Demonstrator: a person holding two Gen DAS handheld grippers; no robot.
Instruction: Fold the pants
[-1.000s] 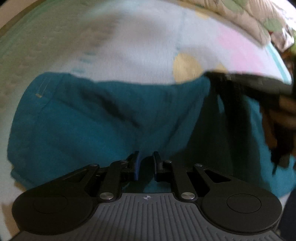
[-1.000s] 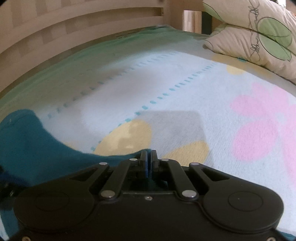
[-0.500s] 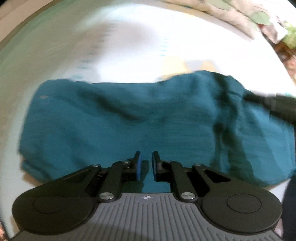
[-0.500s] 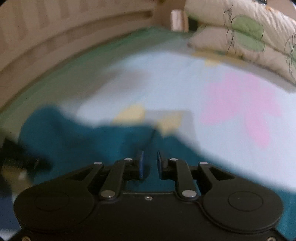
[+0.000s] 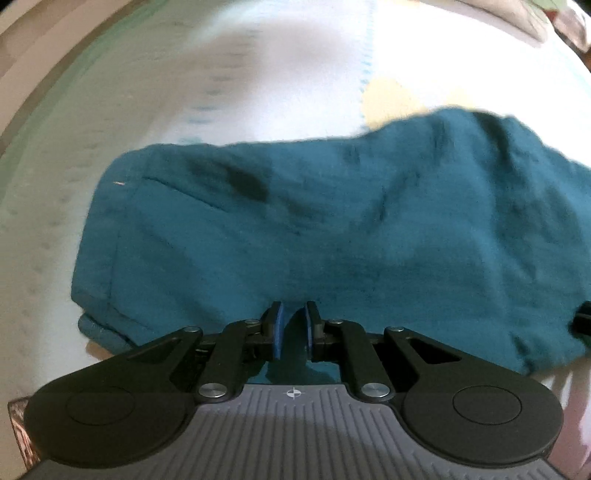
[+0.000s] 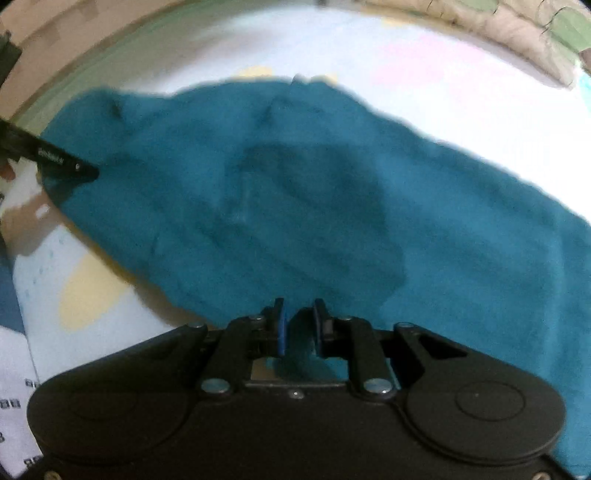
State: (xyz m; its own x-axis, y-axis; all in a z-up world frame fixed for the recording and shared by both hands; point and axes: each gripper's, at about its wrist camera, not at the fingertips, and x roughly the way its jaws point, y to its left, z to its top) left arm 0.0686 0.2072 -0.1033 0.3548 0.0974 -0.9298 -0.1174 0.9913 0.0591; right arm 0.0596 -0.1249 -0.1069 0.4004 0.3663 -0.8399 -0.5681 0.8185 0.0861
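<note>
Grippers (image 5: 291,328) – teal pants (image 5: 332,236), floral bedspread (image 5: 258,74)

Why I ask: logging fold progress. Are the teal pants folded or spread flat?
Folded: the pants lie doubled, a second layer's edge showing at their left end.

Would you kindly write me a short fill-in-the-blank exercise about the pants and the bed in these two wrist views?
1. The pants lying on the bed are ____ in colour.
2. The pants rest on a pale blanket printed with yellow and ____ shapes.
3. In the right wrist view, the pillows lie at the upper ____ of the picture.
4. In the left wrist view, cloth of the ____ shows between the fingers of the left gripper.

Missing words: teal; pink; right; pants
</note>
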